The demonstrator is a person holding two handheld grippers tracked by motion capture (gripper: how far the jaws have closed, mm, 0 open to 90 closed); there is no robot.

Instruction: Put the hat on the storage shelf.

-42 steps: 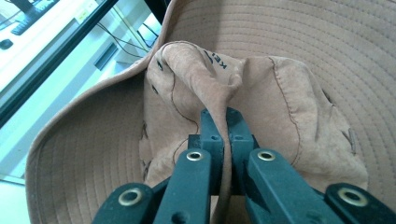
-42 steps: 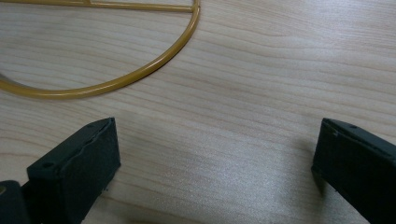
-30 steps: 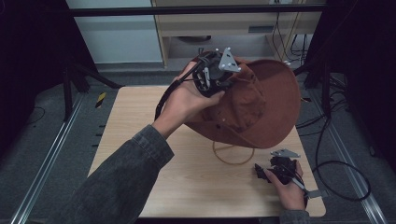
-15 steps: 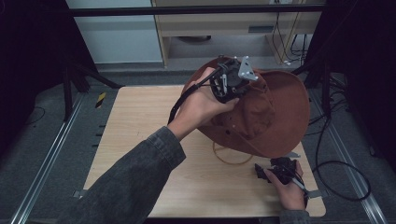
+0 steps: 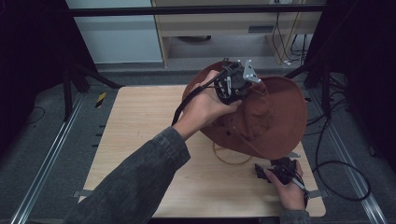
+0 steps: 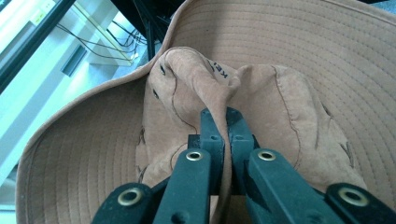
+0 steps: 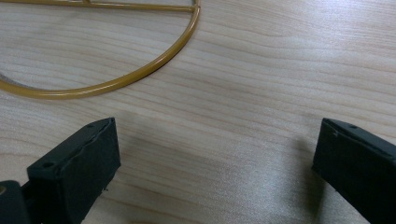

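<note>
A light wooden worktop point(image 5: 140, 140) is sitting in a dim room, and a wide-brimmed brown hat point(image 5: 275, 116) is being held up above its far right part. Reaching in from the lower left, a grey-sleeved arm is carrying the left gripper point(image 5: 232, 84) to the hat's near-left side, at the crown. In the left gripper view, the left gripper point(image 6: 225, 122) is pinching a raised fold of the hat's point(image 6: 299, 70) crown cloth, its jaws pressed together on the fabric, with the stitched brim spreading out around and beyond them. Below the hat, a thin yellowish ring point(image 5: 232, 156) is lying flat on the worktop, partly hidden under the brim. To the right of the ring and nearer the front edge, the right gripper point(image 5: 261, 173) is resting low on the worktop in the person's hand point(image 5: 292, 191). In the right gripper view, its jaws are standing spread wide apart over bare wood, holding nothing, with the ring point(image 7: 140, 70) curving just beyond them.
</note>
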